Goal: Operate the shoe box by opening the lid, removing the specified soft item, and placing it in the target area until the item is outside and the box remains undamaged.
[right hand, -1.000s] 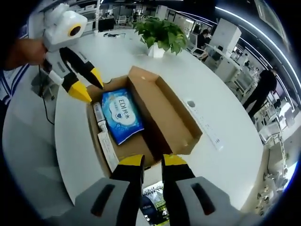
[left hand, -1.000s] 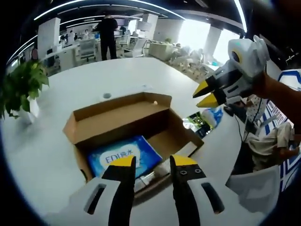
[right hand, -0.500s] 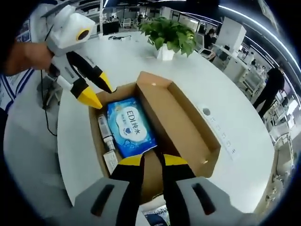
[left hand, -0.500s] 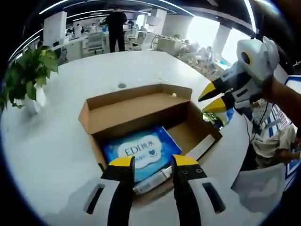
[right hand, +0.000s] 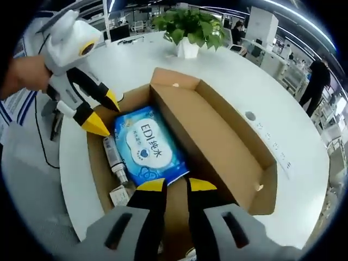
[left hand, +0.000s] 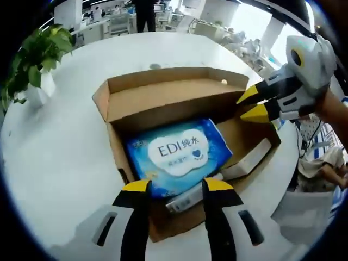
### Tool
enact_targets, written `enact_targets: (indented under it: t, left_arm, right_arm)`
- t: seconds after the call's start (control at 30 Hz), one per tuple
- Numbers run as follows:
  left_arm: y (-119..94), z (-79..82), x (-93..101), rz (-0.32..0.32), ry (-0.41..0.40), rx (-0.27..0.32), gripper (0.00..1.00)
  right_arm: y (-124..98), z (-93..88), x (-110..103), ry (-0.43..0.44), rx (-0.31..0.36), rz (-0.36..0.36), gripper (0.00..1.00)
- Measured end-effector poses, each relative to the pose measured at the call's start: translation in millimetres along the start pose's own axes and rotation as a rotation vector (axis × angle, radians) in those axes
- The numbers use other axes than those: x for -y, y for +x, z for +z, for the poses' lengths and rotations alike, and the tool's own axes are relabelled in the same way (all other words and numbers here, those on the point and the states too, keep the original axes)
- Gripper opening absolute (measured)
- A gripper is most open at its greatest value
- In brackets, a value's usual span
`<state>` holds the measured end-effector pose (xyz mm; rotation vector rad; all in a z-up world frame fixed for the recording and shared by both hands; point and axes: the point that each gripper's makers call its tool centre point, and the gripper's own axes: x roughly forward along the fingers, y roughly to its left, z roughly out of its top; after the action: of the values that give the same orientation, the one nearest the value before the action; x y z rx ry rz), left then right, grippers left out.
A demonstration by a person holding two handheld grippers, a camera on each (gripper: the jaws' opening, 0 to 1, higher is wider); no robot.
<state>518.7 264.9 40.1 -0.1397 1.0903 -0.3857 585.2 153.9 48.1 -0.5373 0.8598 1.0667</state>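
Both tongs, the left point(left hand: 171, 186) and right point(right hand: 169, 185), hang parted and empty over the open shoe box point(right hand: 217, 136) holding a blue wet-wipes pack point(left hand: 176, 155).

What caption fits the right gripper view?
Both grippers, right and left, poised over an open shoe box holding blue wipes.
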Motion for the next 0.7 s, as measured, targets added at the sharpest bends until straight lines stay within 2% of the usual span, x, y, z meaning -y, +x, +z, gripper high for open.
enact_targets:
  t: [0.07,0.17,0.23,0.37,0.5,0.57,0.7]
  left_arm:
    - [-2.8,0.8,2.2,-0.040,-0.092,0.014,0.39]
    - [-5.0,-4.0,-0.4,-0.042,-0.110,-0.002,0.36]
    - [-4.5,-5.9,-0.4,-0.017,-0.084,-0.023,0.35]
    - [-2.5,-4.3,7.3,0.018,-0.096,-0.013,0.47]
    - [6.6,-5.2,8.2,0.063,-0.061,-0.009,0.51]
    - [11.2,-5.9,9.8,0.073,-0.054,-0.014,0.53]
    - [17.2,-8.2,10.6,0.085,-0.054,-0.014,0.58]
  right_arm:
    - [7.6,-2.2,3.5,0.066,-0.001,0.006,0.13]
    - [15.1,-3.5,6.2,0.098,0.005,0.013,0.13]
    - [20.0,-4.8,6.4,0.107,0.005,0.019,0.13]
    - [26.8,-4.7,4.2,0.118,0.011,0.033,0.13]
    - [33.9,-12.4,5.6,0.128,-0.004,0.041,0.13]
    - [38.4,-21.5,8.2,0.172,-0.028,0.048,0.12]
    - [47.0,-26.4,9.1,0.268,-0.011,0.087,0.12]
